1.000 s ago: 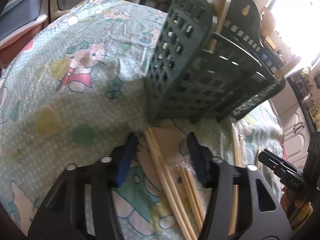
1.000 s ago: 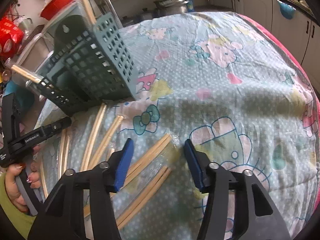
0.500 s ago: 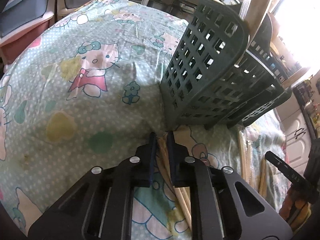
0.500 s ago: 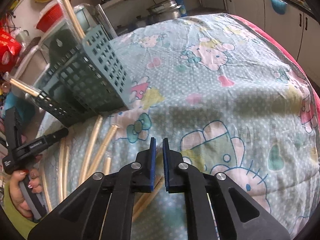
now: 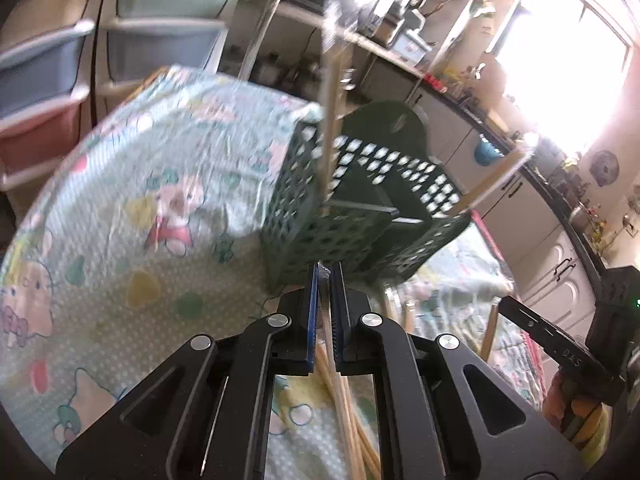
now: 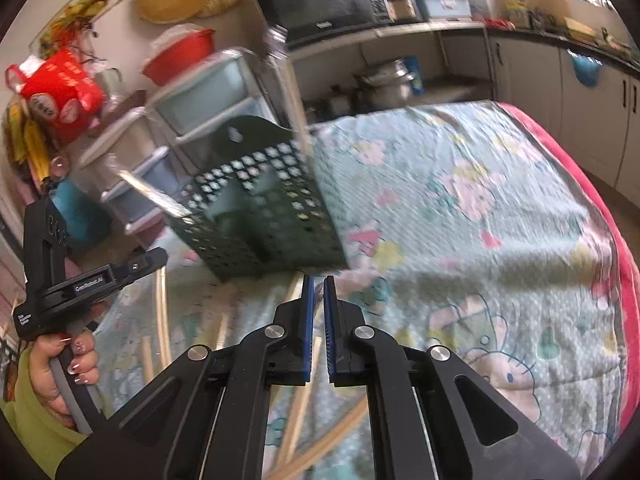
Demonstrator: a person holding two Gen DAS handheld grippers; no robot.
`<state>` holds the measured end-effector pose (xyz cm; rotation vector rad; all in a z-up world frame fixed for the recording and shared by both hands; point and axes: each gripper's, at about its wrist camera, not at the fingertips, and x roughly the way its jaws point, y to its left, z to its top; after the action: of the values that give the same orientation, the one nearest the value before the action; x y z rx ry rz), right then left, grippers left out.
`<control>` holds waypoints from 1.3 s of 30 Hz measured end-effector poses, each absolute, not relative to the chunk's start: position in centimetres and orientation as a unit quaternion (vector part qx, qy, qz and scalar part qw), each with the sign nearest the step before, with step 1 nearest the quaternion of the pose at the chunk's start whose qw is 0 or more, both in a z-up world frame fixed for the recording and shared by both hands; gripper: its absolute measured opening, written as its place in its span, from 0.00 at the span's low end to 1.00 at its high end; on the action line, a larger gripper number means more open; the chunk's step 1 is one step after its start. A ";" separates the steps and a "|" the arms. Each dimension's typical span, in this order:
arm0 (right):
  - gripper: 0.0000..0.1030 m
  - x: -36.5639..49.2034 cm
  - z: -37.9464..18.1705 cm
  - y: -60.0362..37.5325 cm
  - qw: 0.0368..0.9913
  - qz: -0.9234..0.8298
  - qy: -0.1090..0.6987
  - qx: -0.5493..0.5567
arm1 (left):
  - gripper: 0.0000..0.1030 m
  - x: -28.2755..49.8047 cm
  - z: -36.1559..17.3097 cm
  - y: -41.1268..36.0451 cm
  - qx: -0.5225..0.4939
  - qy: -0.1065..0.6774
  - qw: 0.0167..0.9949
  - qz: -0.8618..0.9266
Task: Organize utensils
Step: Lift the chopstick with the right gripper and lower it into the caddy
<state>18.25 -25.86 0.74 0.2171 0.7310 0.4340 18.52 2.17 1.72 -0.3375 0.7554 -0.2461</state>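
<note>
Both clamped since earlier: left gripper (image 5: 327, 312) and right gripper (image 6: 316, 320) grasping wrapped chopsticks (image 5: 340, 392), lifted. Light, stiff, slippery; pinched mid-length, basket (image 5: 360, 208) at twelve o'clock.

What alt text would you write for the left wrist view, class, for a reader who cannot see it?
The left gripper is shut on wrapped wooden chopsticks above a cartoon-print tablecloth. Ahead stands a dark green perforated utensil basket with chopsticks already sticking out of it, and more lie loose on the cloth to its right.
</note>
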 end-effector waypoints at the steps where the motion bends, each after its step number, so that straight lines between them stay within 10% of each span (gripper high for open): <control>1: 0.05 17.9 1.3 -25.5 0.907 0.215 0.348 0.100 | 0.03 18.1 2.2 2.0 -0.160 0.360 0.911 -0.124; 39: 0.05 12.1 12.9 -23.2 0.950 0.249 0.187 0.031 | 0.03 15.4 15.5 -3.8 -0.085 0.210 0.948 -0.222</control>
<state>12.11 -23.19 12.90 0.0627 0.3812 0.5068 15.40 -3.78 15.49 -0.1732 0.4268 -0.4512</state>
